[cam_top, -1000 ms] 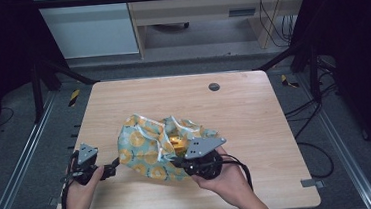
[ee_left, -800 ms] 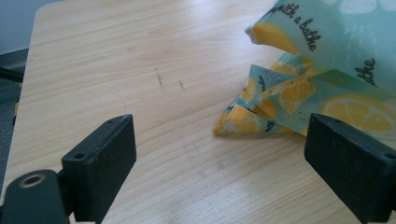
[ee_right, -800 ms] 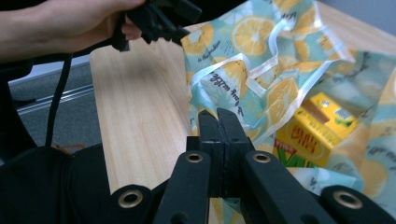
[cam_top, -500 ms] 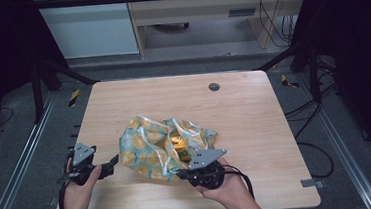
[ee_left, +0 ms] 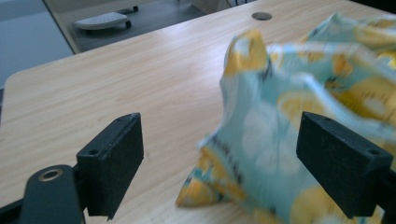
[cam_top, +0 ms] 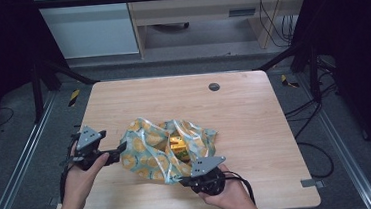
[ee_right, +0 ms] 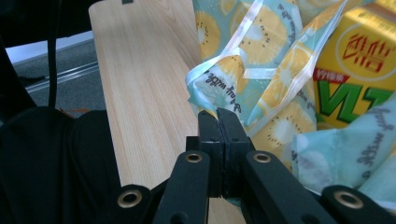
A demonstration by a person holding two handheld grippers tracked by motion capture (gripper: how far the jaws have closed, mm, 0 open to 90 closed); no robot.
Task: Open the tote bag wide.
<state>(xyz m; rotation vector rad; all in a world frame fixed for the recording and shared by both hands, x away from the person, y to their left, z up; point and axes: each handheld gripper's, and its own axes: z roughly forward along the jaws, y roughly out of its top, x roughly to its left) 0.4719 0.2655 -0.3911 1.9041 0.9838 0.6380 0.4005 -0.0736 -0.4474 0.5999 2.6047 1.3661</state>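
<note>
The bag [cam_top: 164, 149], pale blue with lemon print, lies crumpled on the surface [cam_top: 254, 109], nearer the person's edge than the far one and a little left of the middle. Its mouth gapes upward, and a yellow carton [cam_top: 176, 144] shows inside.

The right tool [cam_top: 185, 181] is pinched shut on a fold of the bag's edge at the near right corner; in the right gripper view the two black jaws meet with the printed fabric [ee_right: 224, 88] rising from between them, and the carton [ee_right: 359, 65] sits just behind, touching the bag's wall.

The left tool [cam_top: 119, 152] stands wide at the bag's left side. Its jaws have just been closing a little. In the left gripper view the bag's blurred left corner [ee_left: 243, 154] lies between them, against or just in front of the right jaw and well clear of the left one, so nothing is gripped.

Open room: the far half of the surface is bare except for a small round dark grommet [cam_top: 214, 86] near the far edge. The right third is bare too. The left tool hangs near the left edge, the right hand [cam_top: 228, 196] close to the near edge.
</note>
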